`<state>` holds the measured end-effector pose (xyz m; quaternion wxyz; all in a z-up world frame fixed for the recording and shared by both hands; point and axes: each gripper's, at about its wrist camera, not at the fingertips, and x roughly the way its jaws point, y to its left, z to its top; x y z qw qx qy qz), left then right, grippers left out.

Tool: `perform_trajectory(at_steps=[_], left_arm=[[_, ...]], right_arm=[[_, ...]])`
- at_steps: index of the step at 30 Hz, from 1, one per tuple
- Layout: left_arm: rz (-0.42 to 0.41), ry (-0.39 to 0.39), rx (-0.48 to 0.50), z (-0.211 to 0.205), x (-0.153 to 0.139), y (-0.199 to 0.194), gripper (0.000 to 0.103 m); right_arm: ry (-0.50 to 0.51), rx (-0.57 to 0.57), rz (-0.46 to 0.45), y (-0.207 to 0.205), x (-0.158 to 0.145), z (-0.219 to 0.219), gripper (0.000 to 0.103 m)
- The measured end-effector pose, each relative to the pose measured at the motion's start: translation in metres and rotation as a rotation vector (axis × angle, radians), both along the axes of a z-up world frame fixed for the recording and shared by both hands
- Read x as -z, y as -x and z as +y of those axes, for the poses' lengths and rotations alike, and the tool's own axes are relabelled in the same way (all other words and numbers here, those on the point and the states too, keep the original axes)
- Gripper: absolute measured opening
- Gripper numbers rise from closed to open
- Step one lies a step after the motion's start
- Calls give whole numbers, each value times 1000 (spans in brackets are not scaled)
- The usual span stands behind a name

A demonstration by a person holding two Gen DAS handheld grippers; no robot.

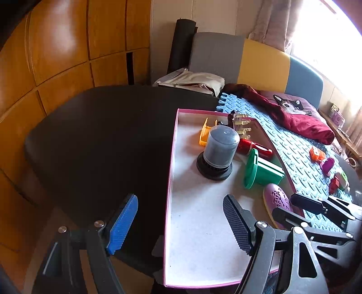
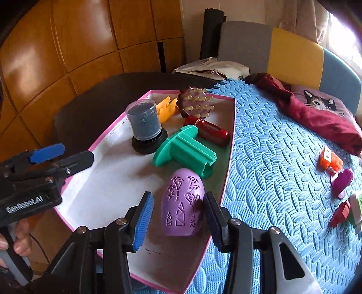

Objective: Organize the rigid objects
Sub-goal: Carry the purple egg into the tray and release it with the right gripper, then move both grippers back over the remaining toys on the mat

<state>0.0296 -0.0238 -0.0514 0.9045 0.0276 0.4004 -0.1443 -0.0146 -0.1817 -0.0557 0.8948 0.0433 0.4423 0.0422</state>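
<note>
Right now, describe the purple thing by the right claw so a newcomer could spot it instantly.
Find the shallow pink-rimmed box on the dark table, beside the blue foam mat. At the box's near end, just in front of the green plastic spool, sits a lilac egg-shaped shell between the right claw's fingers. It alone has cut-out patterns in its surface.

walls: orange wood panels | seat: sofa back in grey, yellow, blue | window: strong daylight, pale curtain beside it
</note>
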Motion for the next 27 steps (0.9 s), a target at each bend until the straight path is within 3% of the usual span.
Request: perform_trajectory(at_steps=[10, 17, 27], left_arm=[[-17, -11, 20, -4, -4, 4, 80], [-34, -14, 38, -7, -9, 7, 80], [-69, -31, 79, -23, -20, 13, 80]], right_arm=[[-49, 55, -64, 9, -24, -21, 46], [-5, 123, -83, 18, -31, -50, 46], [60, 316, -102, 39, -48, -142, 46]])
